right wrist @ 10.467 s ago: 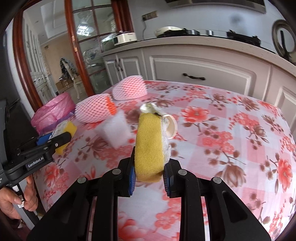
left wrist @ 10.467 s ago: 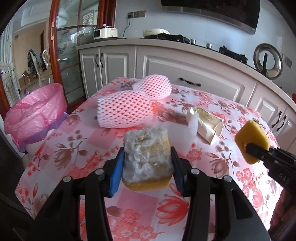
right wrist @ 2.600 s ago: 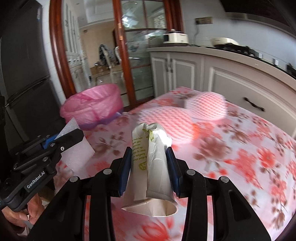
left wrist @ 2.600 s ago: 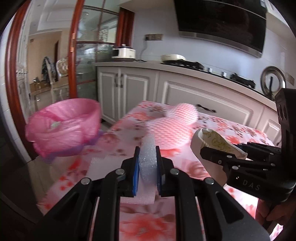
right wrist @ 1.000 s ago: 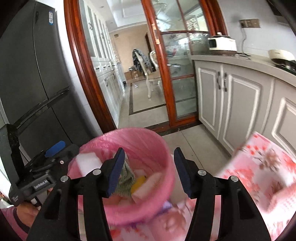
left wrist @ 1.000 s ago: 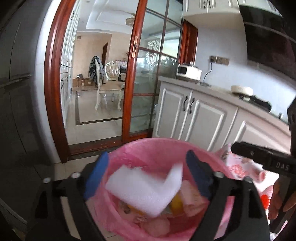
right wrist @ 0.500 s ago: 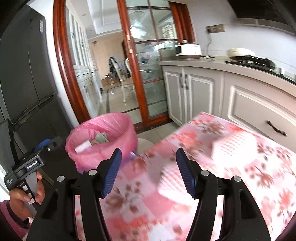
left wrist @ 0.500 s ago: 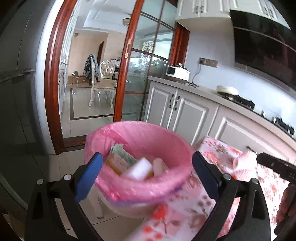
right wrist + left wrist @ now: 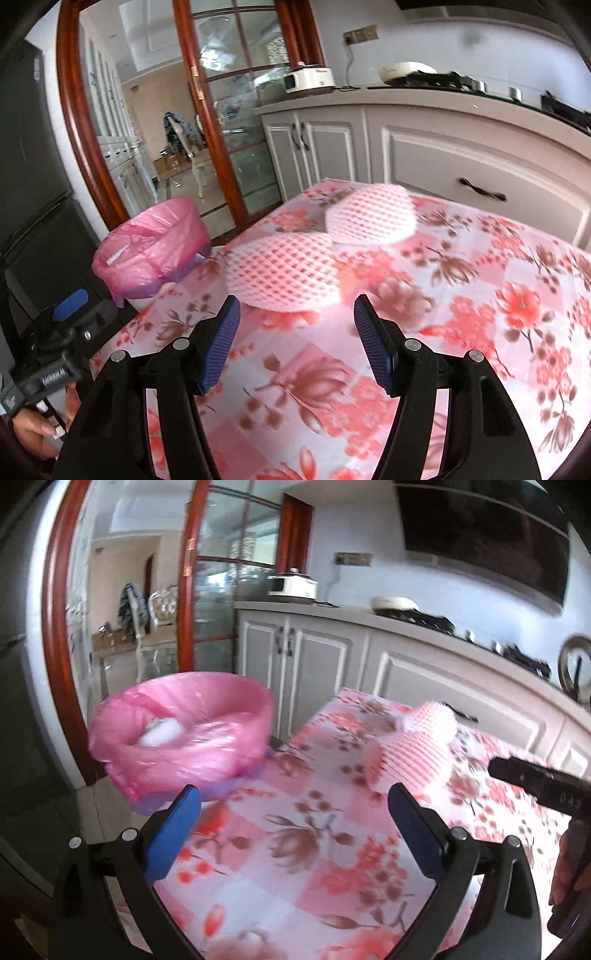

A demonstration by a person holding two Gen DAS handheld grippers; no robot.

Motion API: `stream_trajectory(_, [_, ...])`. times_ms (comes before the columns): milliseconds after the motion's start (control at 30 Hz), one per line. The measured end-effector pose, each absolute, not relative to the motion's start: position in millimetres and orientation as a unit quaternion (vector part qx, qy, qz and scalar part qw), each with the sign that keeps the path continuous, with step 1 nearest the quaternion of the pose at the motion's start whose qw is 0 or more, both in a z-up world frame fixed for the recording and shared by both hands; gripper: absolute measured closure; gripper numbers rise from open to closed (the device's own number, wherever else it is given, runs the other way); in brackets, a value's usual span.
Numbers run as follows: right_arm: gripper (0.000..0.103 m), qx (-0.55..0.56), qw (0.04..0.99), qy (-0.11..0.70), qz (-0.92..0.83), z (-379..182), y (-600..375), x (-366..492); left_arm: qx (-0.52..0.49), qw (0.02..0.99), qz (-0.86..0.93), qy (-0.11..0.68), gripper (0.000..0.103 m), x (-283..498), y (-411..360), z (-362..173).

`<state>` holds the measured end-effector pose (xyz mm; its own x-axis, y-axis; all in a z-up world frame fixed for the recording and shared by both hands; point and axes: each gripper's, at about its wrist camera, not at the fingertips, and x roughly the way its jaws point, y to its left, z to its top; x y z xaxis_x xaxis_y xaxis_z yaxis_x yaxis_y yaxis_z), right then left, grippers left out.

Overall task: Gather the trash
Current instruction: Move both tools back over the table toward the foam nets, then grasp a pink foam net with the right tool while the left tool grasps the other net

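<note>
Both grippers hang empty over the table [image 9: 480, 295], presumably lined up for the last trash. The left gripper [image 9: 293, 808] is spread wide, the right gripper [image 9: 295, 314] about half open; both have just been opening, with nothing between the jaws. Two foam nets [image 9: 284, 273] [image 9: 369, 218] lie touching at 12 o'clock of the right gripper. The bin [image 9: 155, 240] stands off the table's edge at 10 o'clock, with open cloth between.
</note>
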<state>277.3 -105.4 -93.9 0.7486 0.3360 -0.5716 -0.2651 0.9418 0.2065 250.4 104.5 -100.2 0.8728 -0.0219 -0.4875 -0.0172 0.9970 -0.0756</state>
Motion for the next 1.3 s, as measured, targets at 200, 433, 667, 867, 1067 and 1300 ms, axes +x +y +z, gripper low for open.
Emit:
stream_trajectory(200, [0.038, 0.068, 0.931, 0.327, 0.151, -107.6, -117.6, 273.4, -0.02, 0.964, -0.027, 0.265, 0.005, 248.5, 71.7, -112.4])
stream_trajectory(433, [0.033, 0.067, 0.926, 0.341, 0.148, -122.2, -121.7, 286.8, -0.01, 0.962, -0.035, 0.271, 0.005, 251.2, 58.0, -119.1])
stream_trajectory(667, [0.023, 0.021, 0.922, 0.343, 0.179, -119.8, -108.9, 326.3, -0.016, 0.962, -0.012, 0.273, 0.005, 263.0, 69.4, -122.4])
stream_trajectory(867, [0.018, -0.006, 0.909, 0.34, 0.243, -114.6, -91.2, 372.1, -0.026, 0.959, 0.003, 0.282, 0.005, 270.7, 81.7, -127.5])
stream_trajectory(1067, [0.018, -0.028, 0.891, 0.345, 0.293, -112.6, -65.0, 410.8, -0.035, 0.956, 0.019, 0.29, 0.005, 283.1, 90.2, -132.9])
stream_trajectory(1300, [0.018, -0.031, 0.864, 0.383, 0.325, -125.8, -46.3, 443.9, -0.043, 0.954, 0.038, 0.295, 0.005, 292.5, 101.4, -138.5])
